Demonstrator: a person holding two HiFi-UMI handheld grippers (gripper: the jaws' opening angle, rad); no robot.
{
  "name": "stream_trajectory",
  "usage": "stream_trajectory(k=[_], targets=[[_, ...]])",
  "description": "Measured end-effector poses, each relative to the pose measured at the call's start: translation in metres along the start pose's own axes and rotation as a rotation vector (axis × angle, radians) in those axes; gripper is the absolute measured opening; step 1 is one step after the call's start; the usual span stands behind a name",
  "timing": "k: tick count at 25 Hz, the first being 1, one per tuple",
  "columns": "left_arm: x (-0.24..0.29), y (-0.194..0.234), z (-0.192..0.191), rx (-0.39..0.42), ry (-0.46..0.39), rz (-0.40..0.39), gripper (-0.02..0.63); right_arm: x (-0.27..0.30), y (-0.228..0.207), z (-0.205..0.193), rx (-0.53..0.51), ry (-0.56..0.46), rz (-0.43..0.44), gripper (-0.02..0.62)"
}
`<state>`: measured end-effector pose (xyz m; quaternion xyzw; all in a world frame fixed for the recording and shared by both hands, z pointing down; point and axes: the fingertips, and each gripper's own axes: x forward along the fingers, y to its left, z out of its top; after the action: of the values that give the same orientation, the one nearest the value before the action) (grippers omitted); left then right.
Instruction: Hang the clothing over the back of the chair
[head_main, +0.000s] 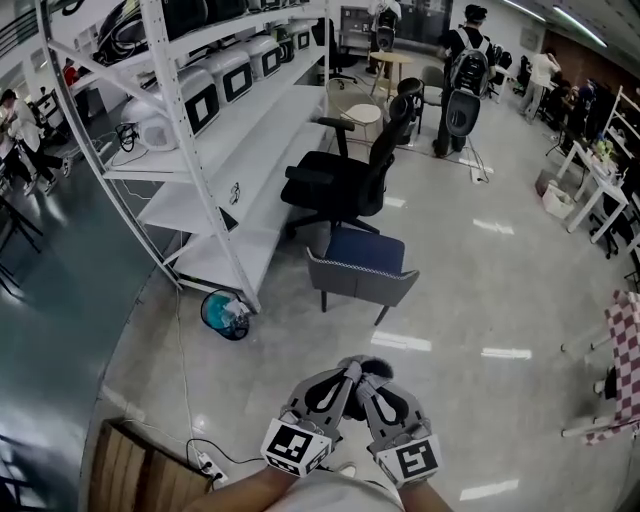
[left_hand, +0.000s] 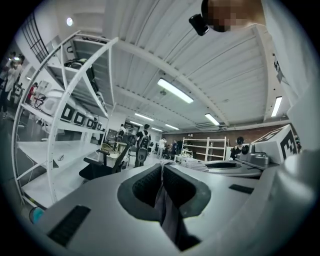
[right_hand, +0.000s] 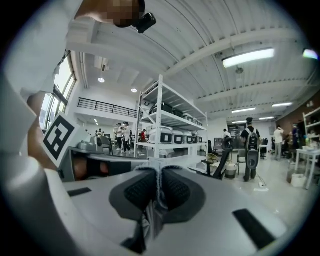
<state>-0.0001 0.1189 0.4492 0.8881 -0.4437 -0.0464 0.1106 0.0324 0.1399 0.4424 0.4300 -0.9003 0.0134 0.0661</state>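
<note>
Low in the head view, left gripper (head_main: 346, 373) and right gripper (head_main: 365, 378) side by side, tips meeting, marker cubes toward the person. In the left gripper view, jaws almost together, pinching a fold of grey-purple clothing (left_hand: 168, 212) hanging down between the pads. In the right gripper view, jaws likewise almost together, clamped on a pale-edged strip of clothing. From the head, just a small dark bunch at the meeting tips, over bare floor (head_main: 470, 290). Well ahead, apart from the clothing, a grey chair (head_main: 362, 270) with a blue seat. Just behind it, a black office chair (head_main: 340, 185), close against a white rack (head_main: 205, 160) stacked with white units. By the rack's foot, a teal bin (head_main: 224, 314) on the floor. Bottom left, a power strip (head_main: 207, 463) with its cable beside a wooden panel (head_main: 130, 470). Far right, a checked cloth (head_main: 625, 365) over a frame. In the background, people (head_main: 465, 60) standing among tables.
</note>
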Motion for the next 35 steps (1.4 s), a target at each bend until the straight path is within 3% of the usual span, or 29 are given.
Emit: stream_trajectory(k=[10,22,28,35], targets=[[0.035,0.08,0.029,0.015,-0.027,-0.068,0.02,0.09,-0.011,0.016,-0.048,0.035,-0.049,0.038],[0.071,0.118,0.021,-0.033,0.001,-0.102,0.02,0.135,-0.034,0.008,-0.006,0.062,-0.081,0.038],[0.122,0.134,0.016,-0.025,0.006,-0.076,0.02,0.163,-0.083,0.0,0.006,0.051,-0.046,0.038],[0.21,0.147,0.045,0.022,-0.038,-0.009,0.02,0.203,-0.168,0.021,-0.021,0.0,0.036,0.038]])
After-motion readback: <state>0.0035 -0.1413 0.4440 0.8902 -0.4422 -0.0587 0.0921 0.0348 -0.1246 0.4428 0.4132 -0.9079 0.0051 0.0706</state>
